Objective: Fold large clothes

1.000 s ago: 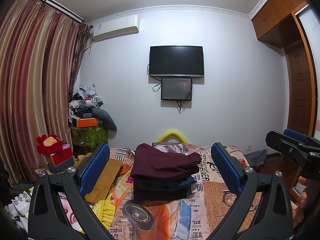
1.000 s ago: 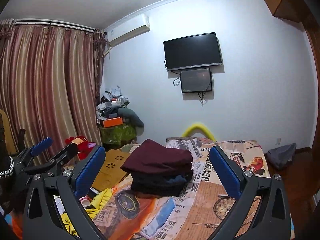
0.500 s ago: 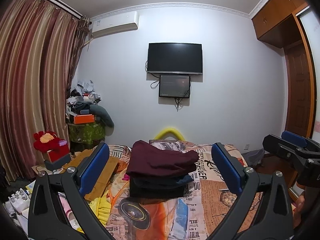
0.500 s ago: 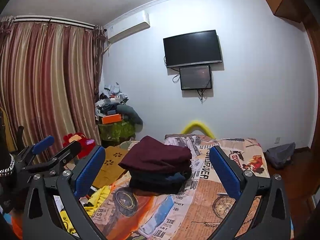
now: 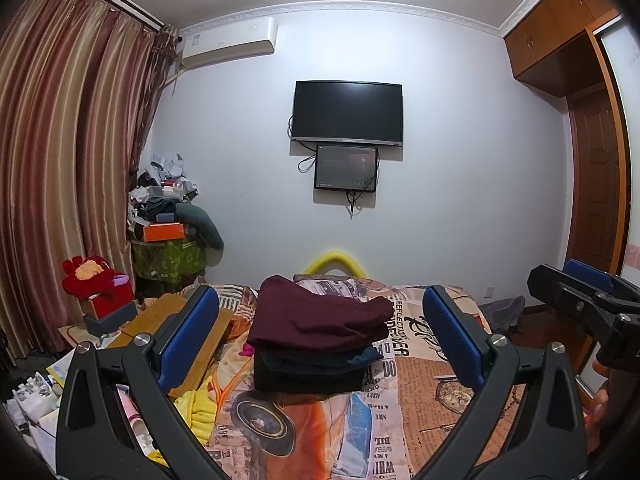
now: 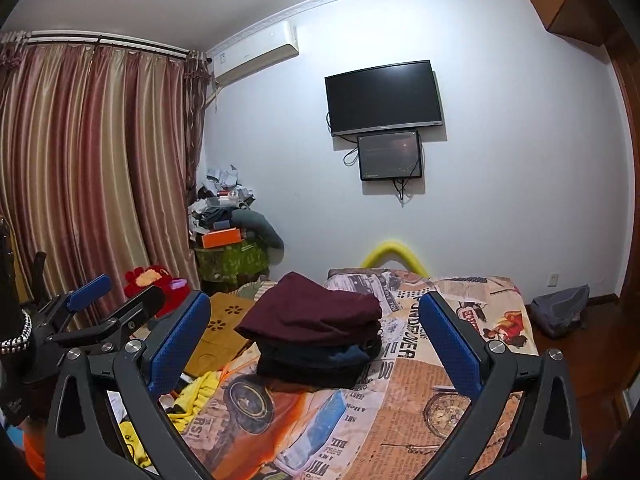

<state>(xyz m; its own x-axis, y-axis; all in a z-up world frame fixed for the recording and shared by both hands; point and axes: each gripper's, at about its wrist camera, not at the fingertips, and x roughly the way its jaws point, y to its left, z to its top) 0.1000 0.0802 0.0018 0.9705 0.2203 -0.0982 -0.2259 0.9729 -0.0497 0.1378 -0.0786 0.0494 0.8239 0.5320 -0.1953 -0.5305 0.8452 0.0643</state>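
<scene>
Sitting near the middle of the bed [image 5: 420,364] is a pile of folded clothes [image 5: 316,340] — left gripper [image 5: 320,336] and right gripper [image 6: 316,340] both wide open, holding nothing.

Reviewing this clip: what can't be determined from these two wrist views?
- Folded stack: the number of garments under the maroon top piece is unclear; layers are dark and overlap.
- Yellow garment: partly hidden behind the right tool.
- Person's hand: cut off by the left view's edge.
- Small wall screen: content too dim.
</scene>
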